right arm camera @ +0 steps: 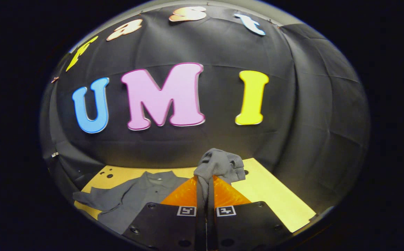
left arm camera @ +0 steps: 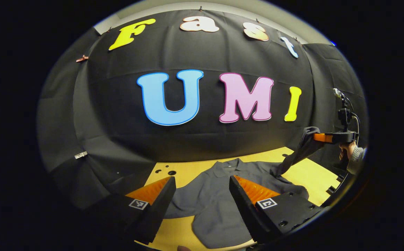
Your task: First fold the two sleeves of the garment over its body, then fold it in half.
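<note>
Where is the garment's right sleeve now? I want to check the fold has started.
The sleeve is pinched in the right gripper and lifted off the wooden table. In the left gripper view it hangs right of the garment's body.

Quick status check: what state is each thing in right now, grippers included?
Shirt: lying on the table, collar away from the left gripper.
Sleeve: lifted off the table, pinched.
Other sleeve: spread out flat.
Right gripper: shut on the sleeve.
Left gripper: open, above the shirt.

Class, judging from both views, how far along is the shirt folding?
Done: nothing folded yet; the shirt lies spread on the table. In hand: the right tool is shut on one sleeve, lifted; the left tool is open above the body. Left: both sleeves, then halving.
</note>
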The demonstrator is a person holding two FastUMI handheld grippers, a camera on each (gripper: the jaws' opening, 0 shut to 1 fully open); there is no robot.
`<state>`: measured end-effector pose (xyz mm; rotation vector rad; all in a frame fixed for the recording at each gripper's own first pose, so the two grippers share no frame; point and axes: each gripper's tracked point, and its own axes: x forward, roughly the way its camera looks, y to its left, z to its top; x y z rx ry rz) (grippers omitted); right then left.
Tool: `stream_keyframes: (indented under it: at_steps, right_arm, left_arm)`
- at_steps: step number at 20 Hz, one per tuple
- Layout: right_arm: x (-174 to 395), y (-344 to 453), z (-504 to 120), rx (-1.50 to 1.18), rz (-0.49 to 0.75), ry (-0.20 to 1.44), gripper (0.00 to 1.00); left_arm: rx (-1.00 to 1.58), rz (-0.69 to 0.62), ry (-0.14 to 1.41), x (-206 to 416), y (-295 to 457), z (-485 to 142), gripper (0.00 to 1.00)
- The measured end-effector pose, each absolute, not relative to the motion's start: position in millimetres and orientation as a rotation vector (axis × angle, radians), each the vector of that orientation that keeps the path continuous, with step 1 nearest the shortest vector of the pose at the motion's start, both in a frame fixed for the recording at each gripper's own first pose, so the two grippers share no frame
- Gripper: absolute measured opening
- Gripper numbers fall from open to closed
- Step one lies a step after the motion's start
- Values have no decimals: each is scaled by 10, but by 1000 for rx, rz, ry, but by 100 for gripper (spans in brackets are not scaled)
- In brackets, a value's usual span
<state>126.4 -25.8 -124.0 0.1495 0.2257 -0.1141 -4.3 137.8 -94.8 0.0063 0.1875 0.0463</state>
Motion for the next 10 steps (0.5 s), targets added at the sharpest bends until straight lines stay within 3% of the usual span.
stream_keyframes:
  at_steps: [6,10]
  right_arm:
    - [1632,899,-1519,92,35,280,6]
    - [1844,1577,-2037,57,105,380,6]
  left_arm:
    - [6,120,203,-270,2048,-1060,97]
    - [3,143,234,-452,2326,-1222,97]
